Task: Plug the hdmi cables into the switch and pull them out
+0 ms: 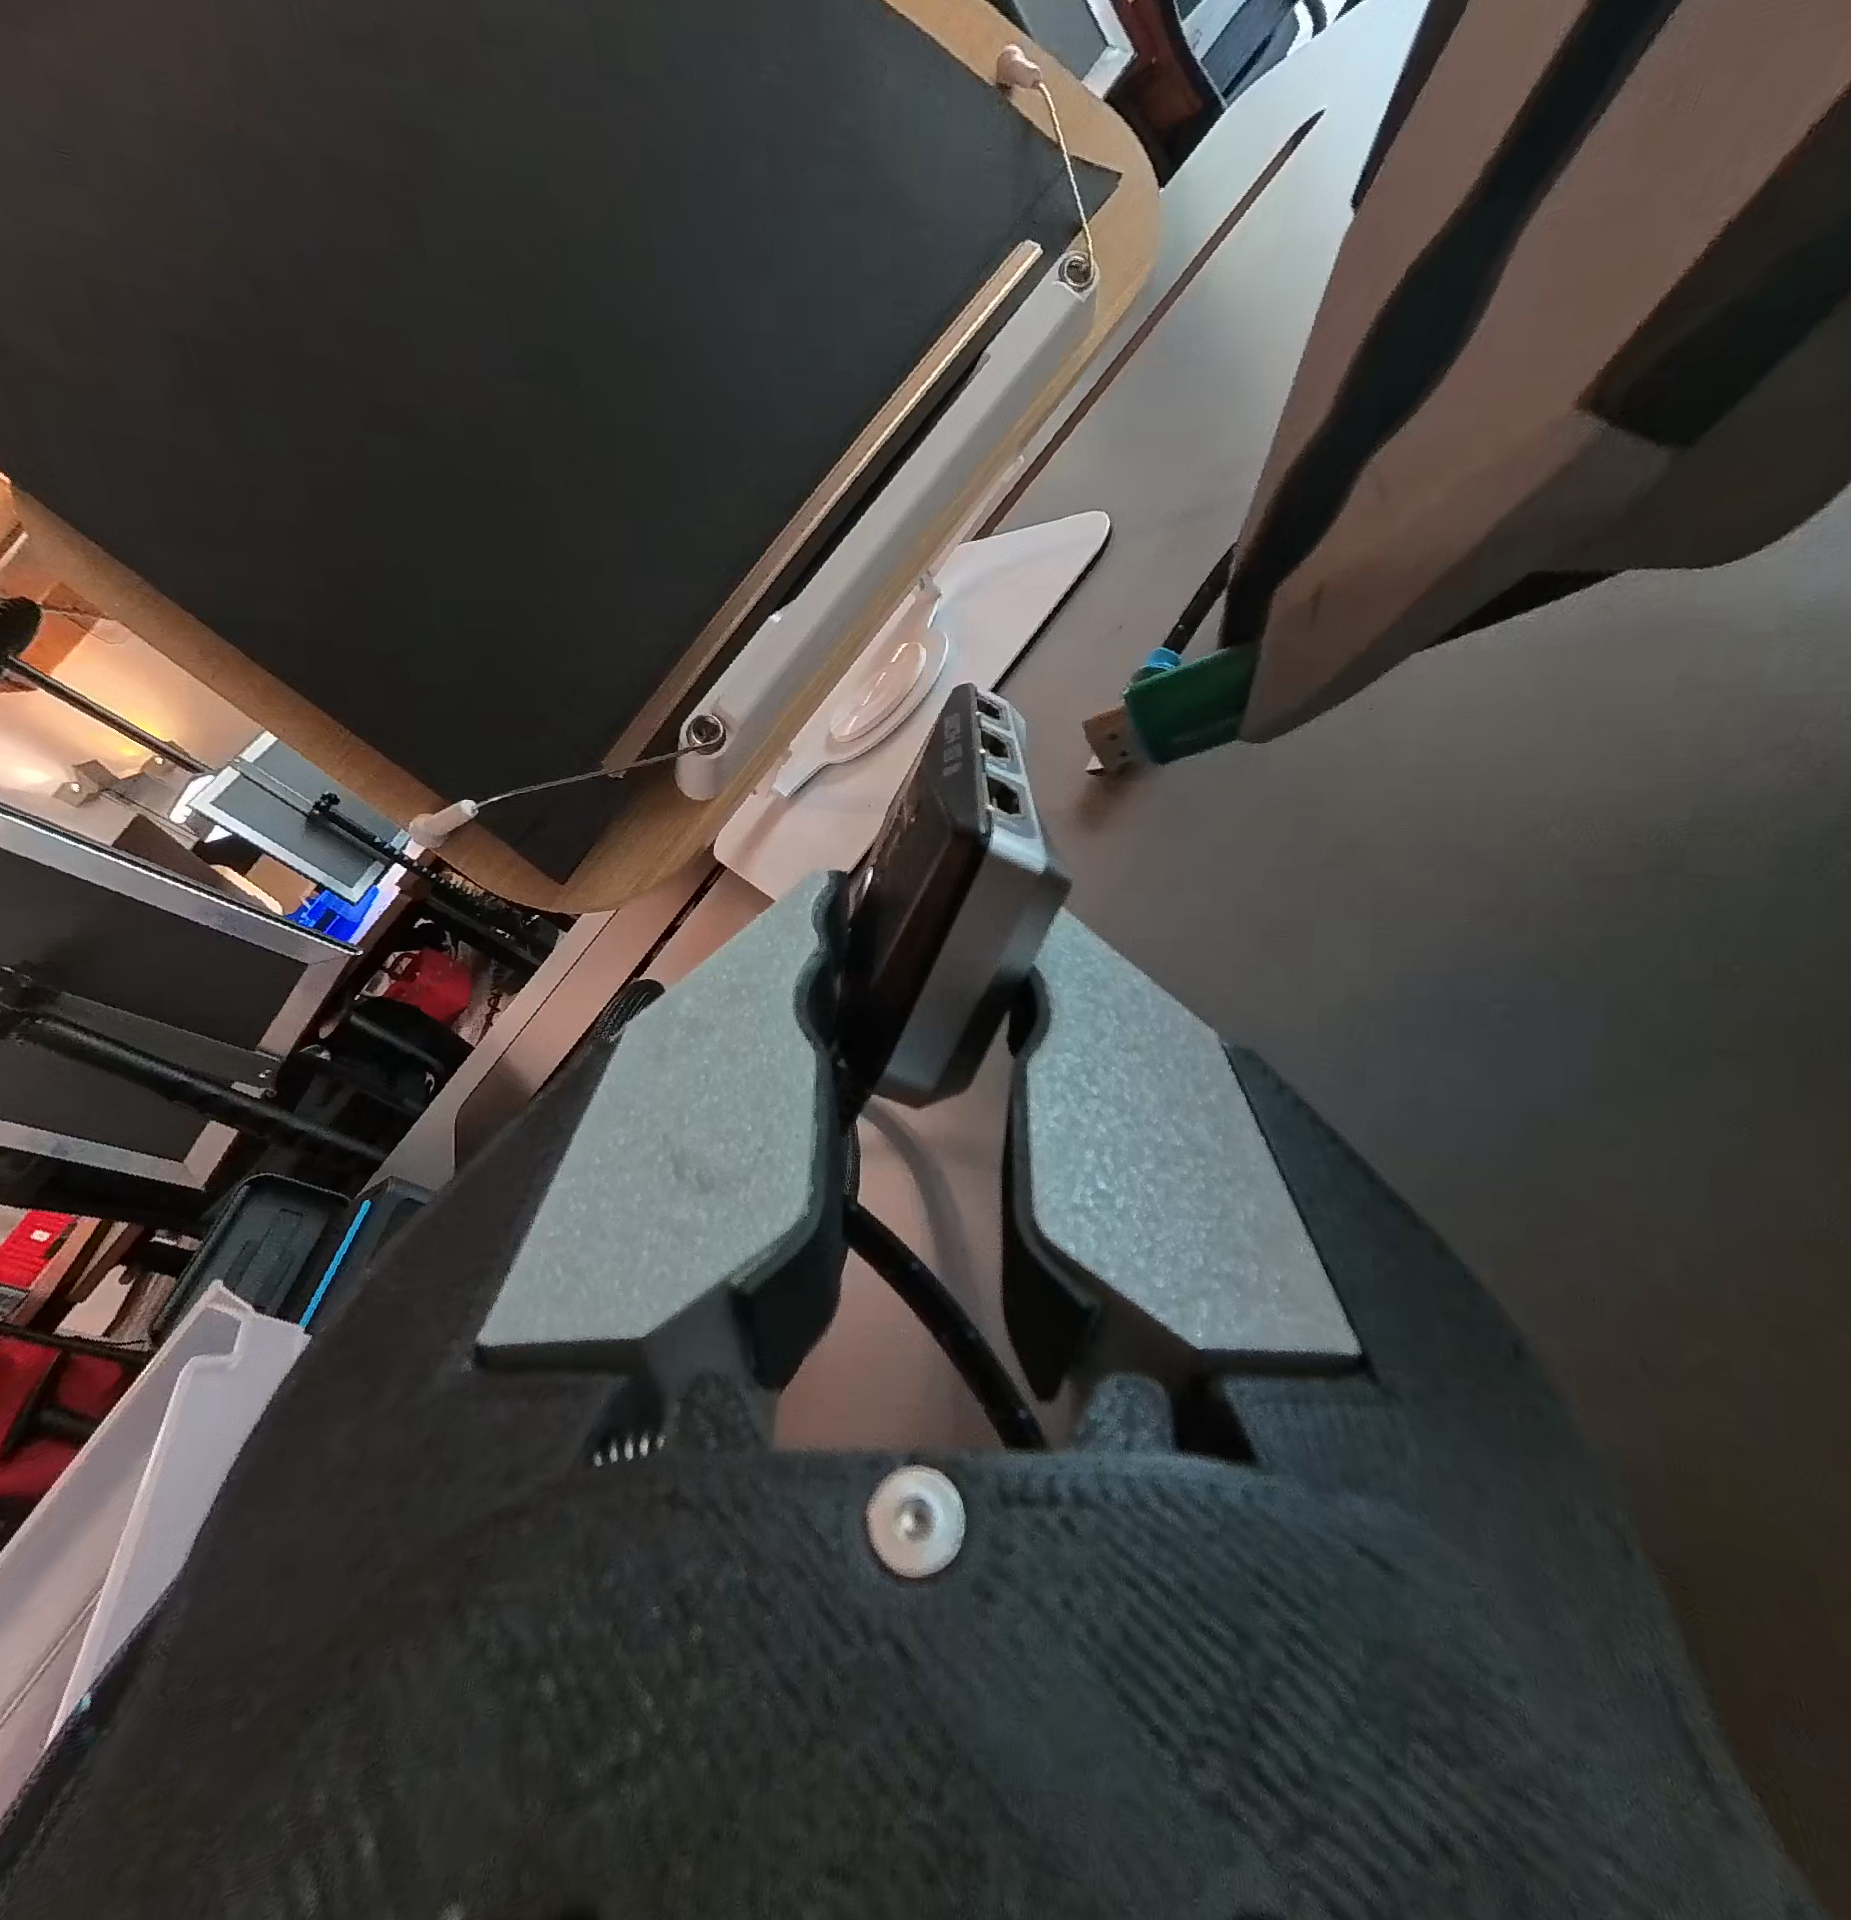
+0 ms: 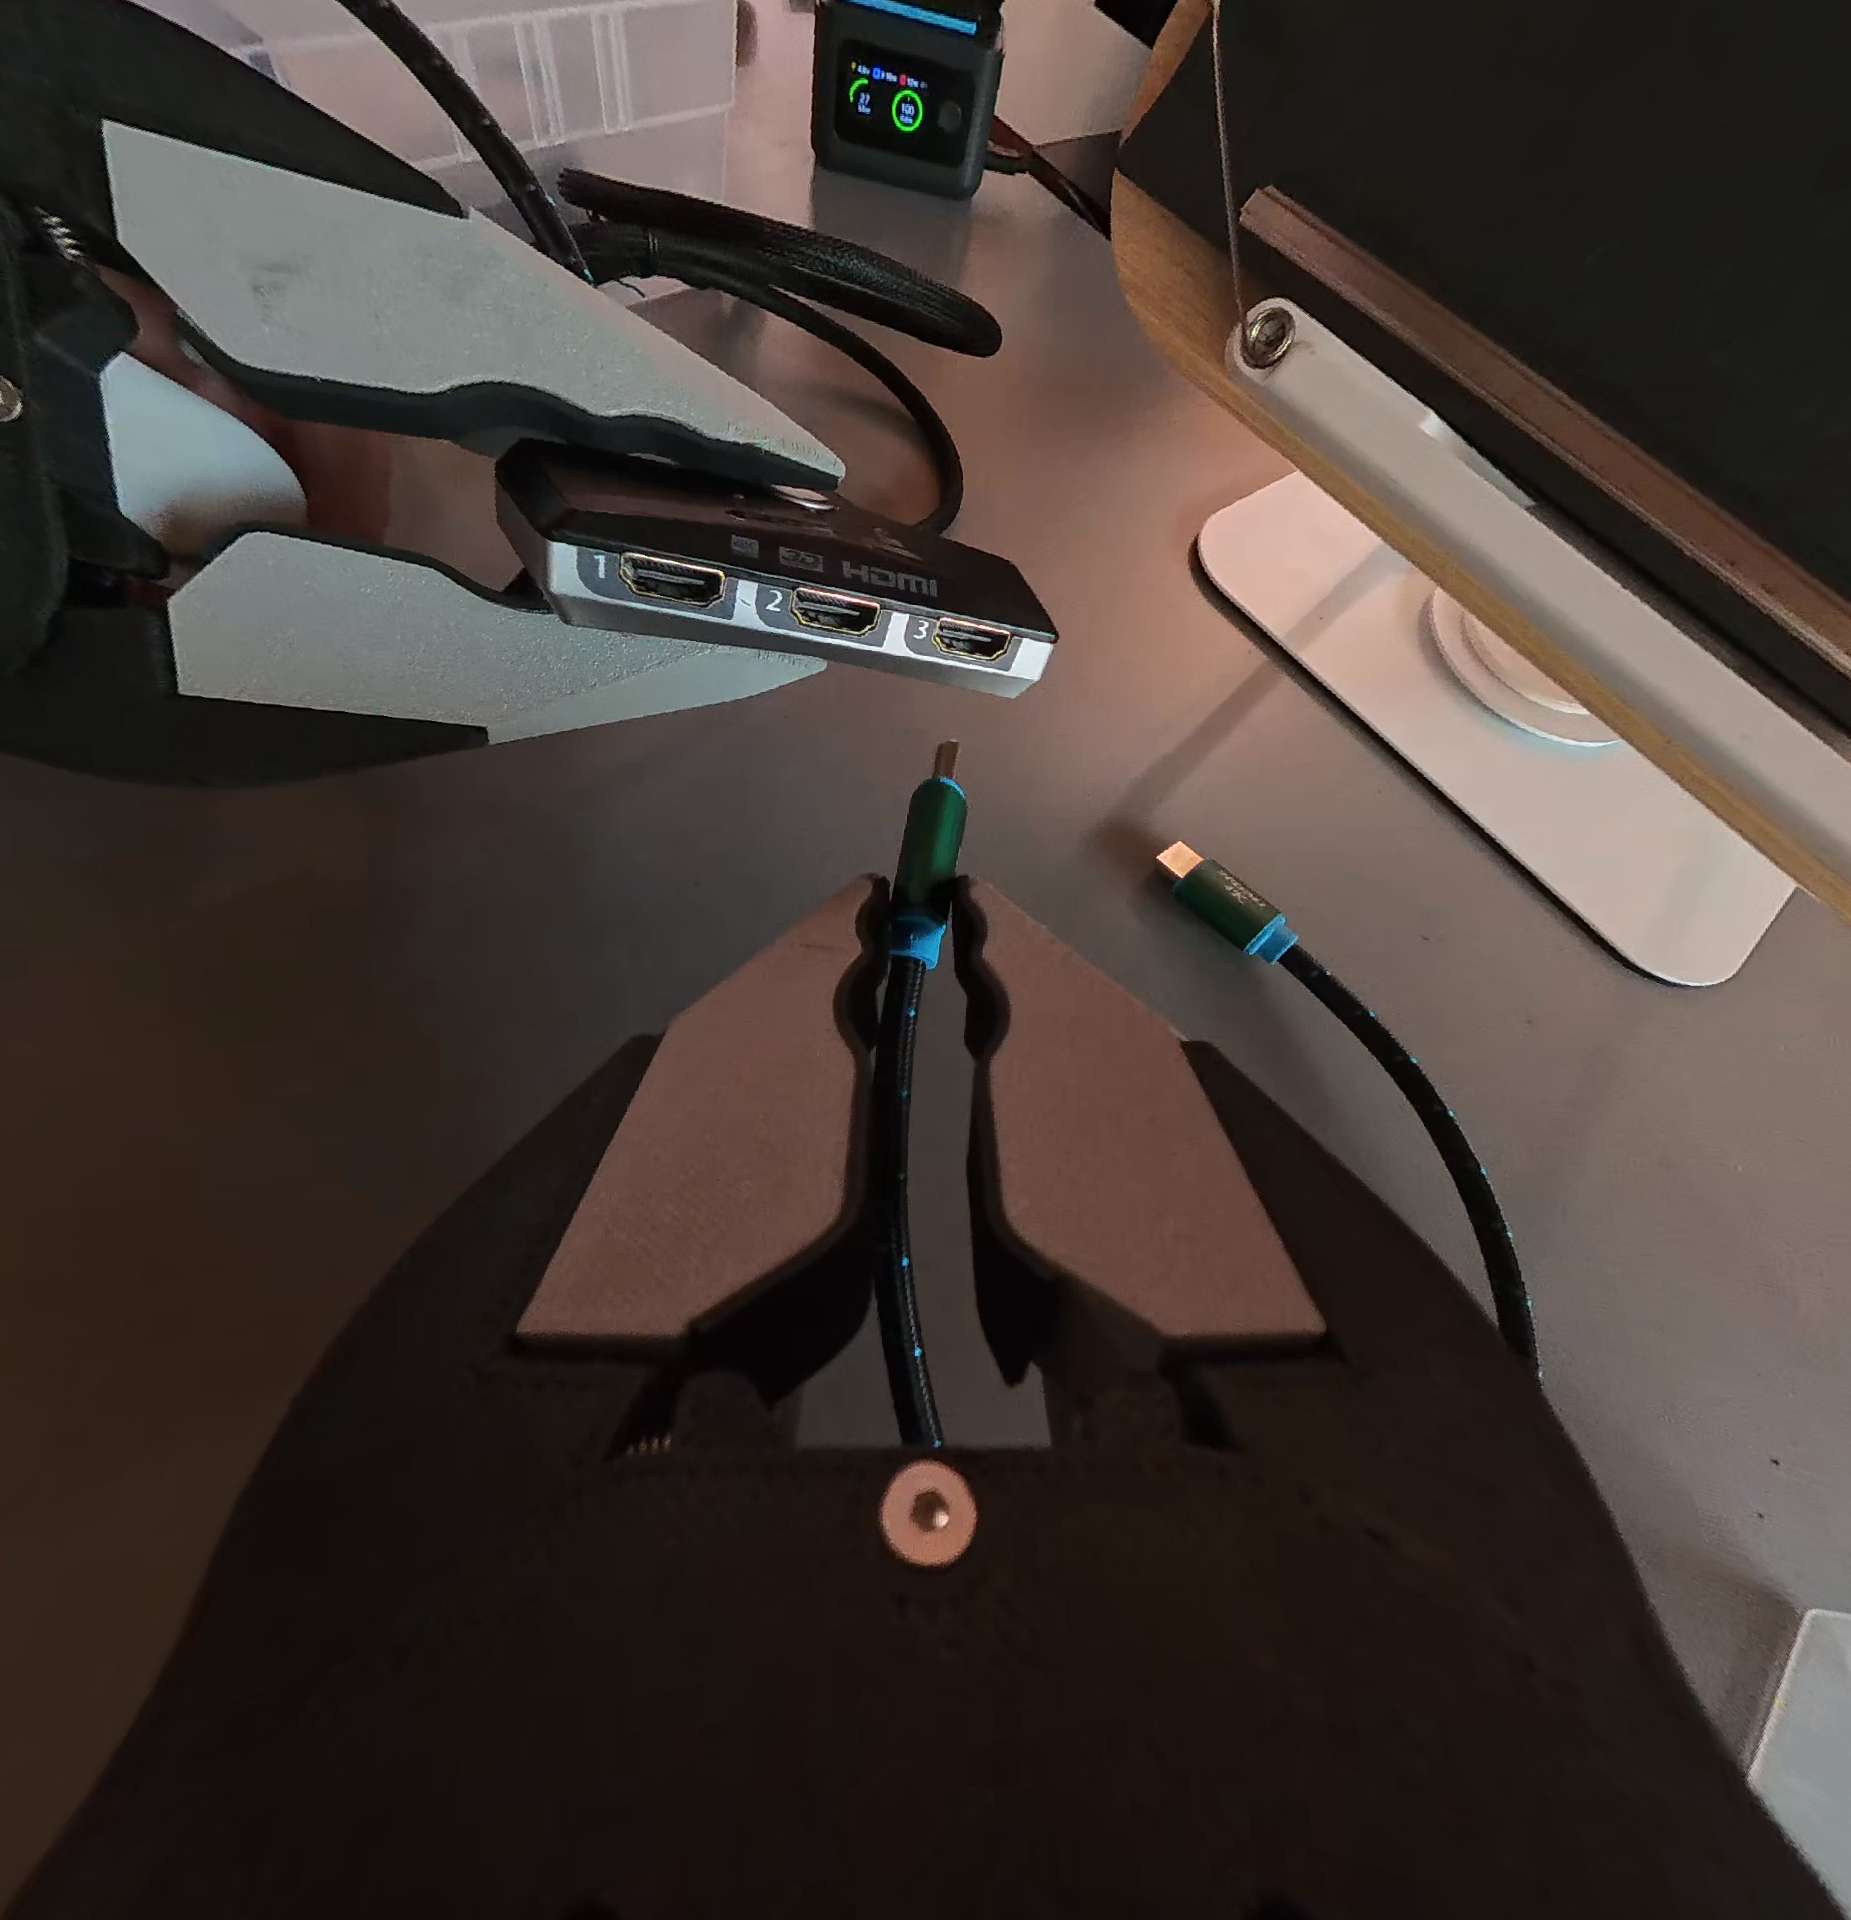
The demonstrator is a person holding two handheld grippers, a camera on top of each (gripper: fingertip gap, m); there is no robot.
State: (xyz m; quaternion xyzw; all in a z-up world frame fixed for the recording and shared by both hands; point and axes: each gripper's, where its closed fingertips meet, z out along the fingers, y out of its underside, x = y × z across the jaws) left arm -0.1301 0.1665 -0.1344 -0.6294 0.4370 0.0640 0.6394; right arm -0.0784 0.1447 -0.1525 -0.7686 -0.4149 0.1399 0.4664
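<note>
My left gripper [image 1: 926, 951] is shut on the black HDMI switch [image 1: 957, 883] and holds it above the grey desk. In the right wrist view the switch [image 2: 796, 592] shows three empty ports facing me, held by the left gripper [image 2: 827, 566]. My right gripper [image 2: 919, 899] is shut on a green HDMI plug [image 2: 931, 831] with a blue collar and braided cable. The plug tip points at the switch, a short gap below the middle port. In the left wrist view this plug [image 1: 1181, 707] sits to the right of the switch. A second green HDMI plug [image 2: 1222, 894] lies loose on the desk.
A monitor [image 2: 1523, 208] with a white stand base [image 2: 1472, 748] stands at the right. A small device with a lit screen [image 2: 900, 99] and coiled black cables [image 2: 796, 260] sit at the back. A white object [image 2: 1825, 1766] lies at the lower right. My right fingertips sit around 7 centimetres from my left ones. The monitor [image 2: 1523, 208] is about 15 centimetres from both grippers' fingertips. Look for it in the left wrist view [image 1: 659, 579] too.
</note>
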